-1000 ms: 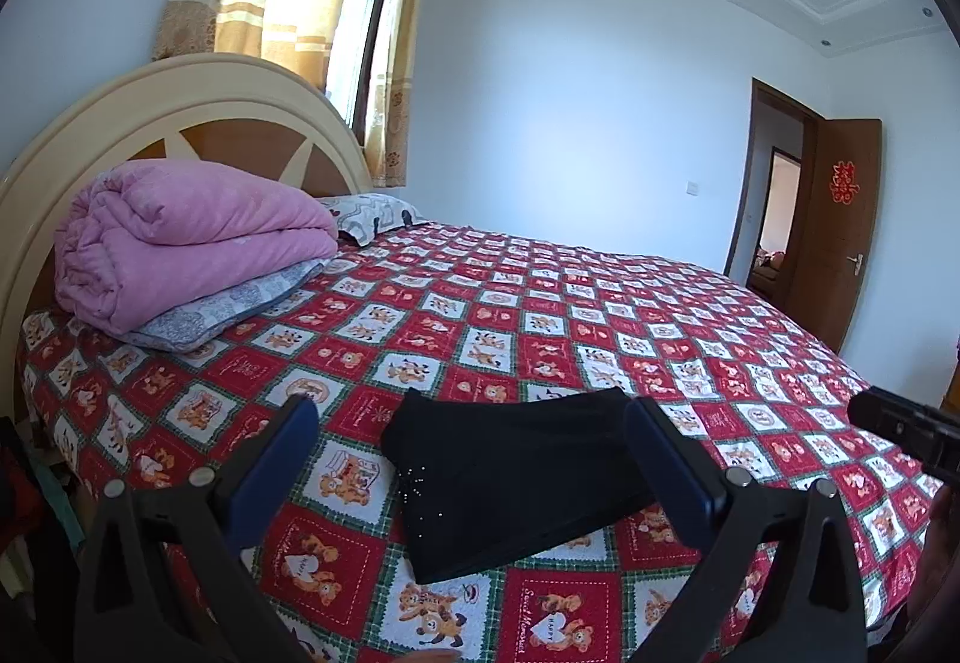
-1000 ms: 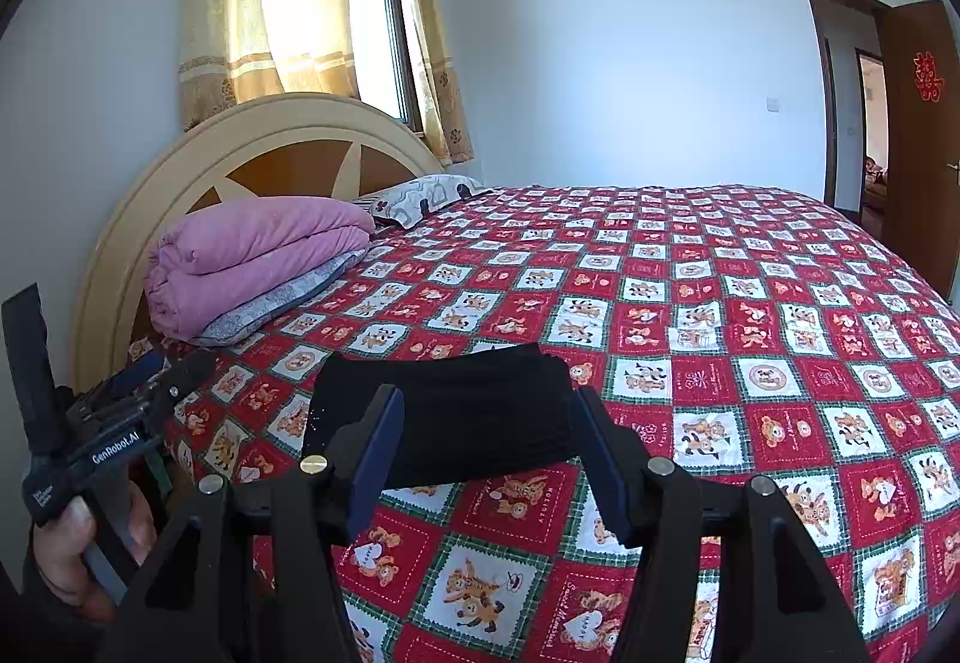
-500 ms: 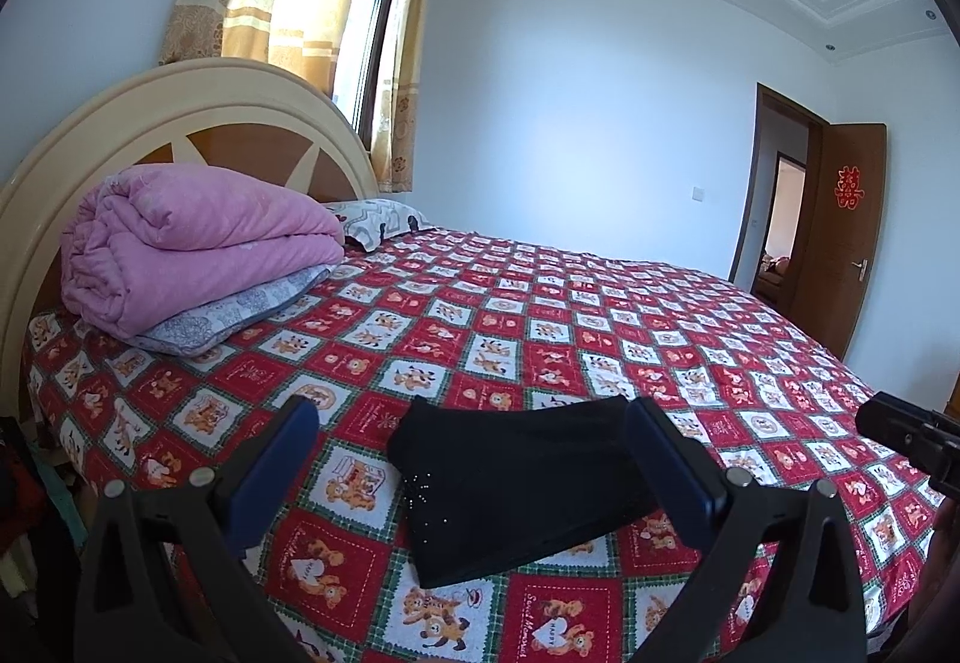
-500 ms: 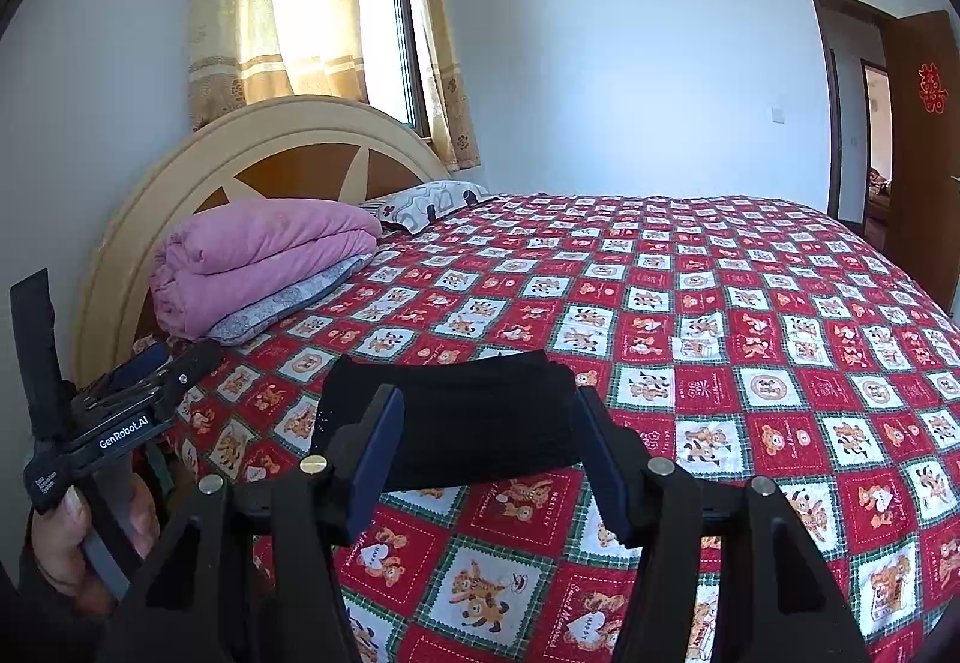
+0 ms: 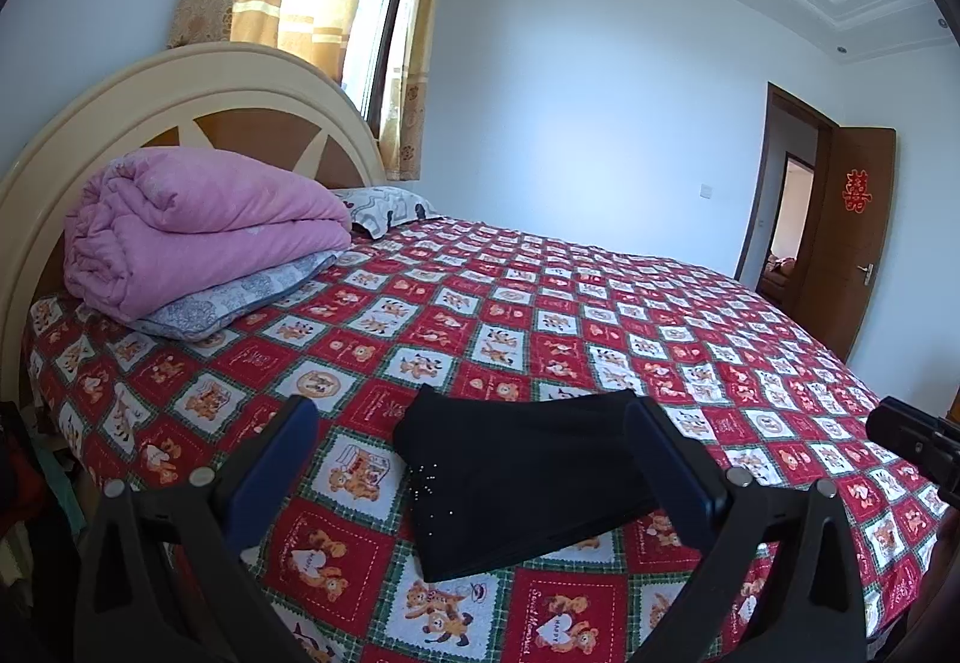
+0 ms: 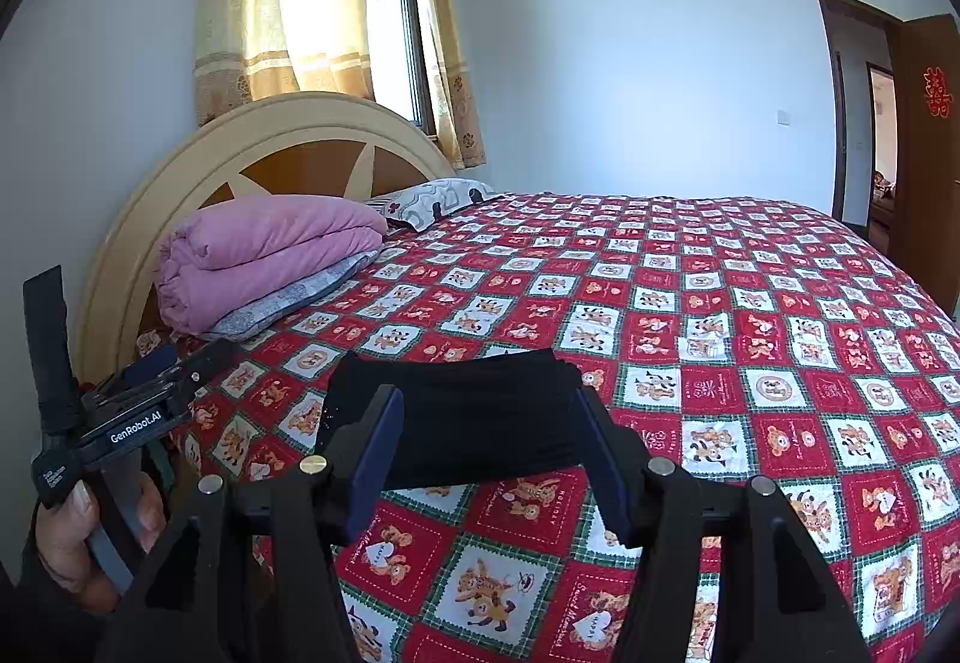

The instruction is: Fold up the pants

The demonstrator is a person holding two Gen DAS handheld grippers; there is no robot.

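Black pants point(image 5: 516, 477) lie folded into a compact rectangle near the front edge of the bed, also in the right wrist view point(image 6: 474, 417). My left gripper point(image 5: 474, 459) is open and empty, held back above the pants, not touching. My right gripper point(image 6: 489, 453) is open and empty, also pulled back from the pants. The left gripper also shows at the left of the right wrist view point(image 6: 156, 393), held in a hand. The right gripper's tip shows at the right edge of the left wrist view point(image 5: 918, 441).
The bed has a red patterned bedspread point(image 5: 600, 315). A folded pink quilt point(image 5: 198, 225) on a grey pillow point(image 5: 240, 297) lies by the cream headboard point(image 5: 180, 81). A second pillow point(image 6: 432, 201) lies further back. A brown door point(image 5: 852, 237) stands open at the right.
Both grippers have drawn back and tilted up a little; the pants lie still and sit lower in both views. Both stay open.
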